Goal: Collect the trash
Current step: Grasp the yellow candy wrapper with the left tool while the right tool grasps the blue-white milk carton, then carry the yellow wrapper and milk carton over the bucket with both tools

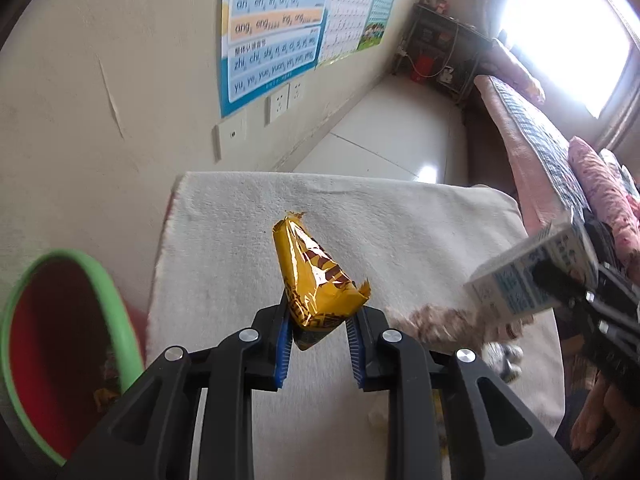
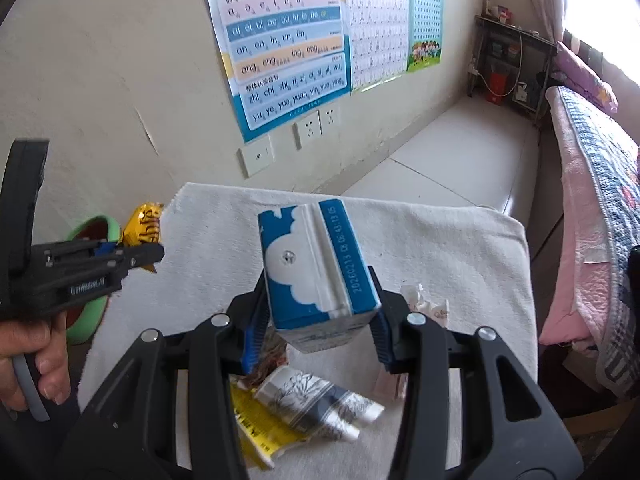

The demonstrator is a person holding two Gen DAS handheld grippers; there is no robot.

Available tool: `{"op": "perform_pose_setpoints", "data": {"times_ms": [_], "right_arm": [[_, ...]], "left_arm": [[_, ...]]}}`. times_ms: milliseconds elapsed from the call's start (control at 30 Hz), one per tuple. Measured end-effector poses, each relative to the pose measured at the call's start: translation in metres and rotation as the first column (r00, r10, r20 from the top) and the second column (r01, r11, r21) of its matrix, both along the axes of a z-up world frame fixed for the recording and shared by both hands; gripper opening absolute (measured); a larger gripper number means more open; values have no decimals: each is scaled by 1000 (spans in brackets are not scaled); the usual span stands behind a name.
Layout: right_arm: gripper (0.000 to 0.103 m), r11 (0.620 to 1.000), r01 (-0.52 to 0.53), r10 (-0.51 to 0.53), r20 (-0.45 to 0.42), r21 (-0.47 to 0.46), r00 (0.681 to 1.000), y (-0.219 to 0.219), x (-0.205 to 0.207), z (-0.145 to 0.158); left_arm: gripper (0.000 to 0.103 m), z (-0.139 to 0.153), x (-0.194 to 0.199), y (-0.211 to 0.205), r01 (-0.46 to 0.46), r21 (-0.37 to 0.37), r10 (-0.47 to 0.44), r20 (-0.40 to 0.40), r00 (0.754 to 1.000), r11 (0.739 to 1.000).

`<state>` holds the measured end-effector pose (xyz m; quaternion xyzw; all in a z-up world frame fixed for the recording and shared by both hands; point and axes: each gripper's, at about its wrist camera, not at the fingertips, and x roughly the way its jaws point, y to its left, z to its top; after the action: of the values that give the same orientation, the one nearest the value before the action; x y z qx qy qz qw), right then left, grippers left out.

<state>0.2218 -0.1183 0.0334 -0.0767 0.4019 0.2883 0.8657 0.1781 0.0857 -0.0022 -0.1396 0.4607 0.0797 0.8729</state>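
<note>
Carry-off stage, judged from how things lie: both pieces lifted clear of the white towel (image 2: 460, 240), none yet dropped.

At the far left, just beyond the towel's left edge: green-rimmed bin (image 1: 120, 320), red inside, mouth open. Likely the target.

Left gripper (image 1: 320, 332): clenched on the lower end of the yellow wrapper (image 1: 316, 272), wrapper pointing up and away, above the towel's left half. Seen from the right wrist, pistol-style handle gripped in a hand (image 2: 36, 360), nose level toward the right. Next: swing left over the bin rim, then release.

Right gripper (image 2: 320, 328): grasping the blue-and-white carton (image 2: 316, 272) by its two sides, sealed end facing the camera, tilted down over the towel's middle. Longer trip across to the bin.

Near the towel's front edge, still to collect: printed tube (image 2: 316, 400), yellow packet (image 2: 260, 428), crumpled paper (image 2: 424, 304) toward the right edge.
</note>
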Motion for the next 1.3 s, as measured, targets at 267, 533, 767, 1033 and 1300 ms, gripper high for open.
{"op": "perform_pose_setpoints", "data": {"times_ms": [267,533,767,1033,1300], "right_arm": [[43,1000,25,-25,22,18,999,-22,-32,23],[42,998,52,-53,13,33,999,-38,-56,18],[42,998,49,-49,16,47,999,-34,-72,24],[42,998,-30,28,46,61,999,2,-86,36],[42,992,-110,106,53,63,993,52,-98,41]], "left_arm": [[22,30,-55,-15,-21,22,19,71,997,1000],[22,33,-104,-15,-68,28,65,93,994,997],[22,32,-137,6,-113,56,108,93,990,992],[22,33,-168,43,-196,53,190,105,976,979],[22,35,-191,82,-273,46,265,122,956,961]]}}
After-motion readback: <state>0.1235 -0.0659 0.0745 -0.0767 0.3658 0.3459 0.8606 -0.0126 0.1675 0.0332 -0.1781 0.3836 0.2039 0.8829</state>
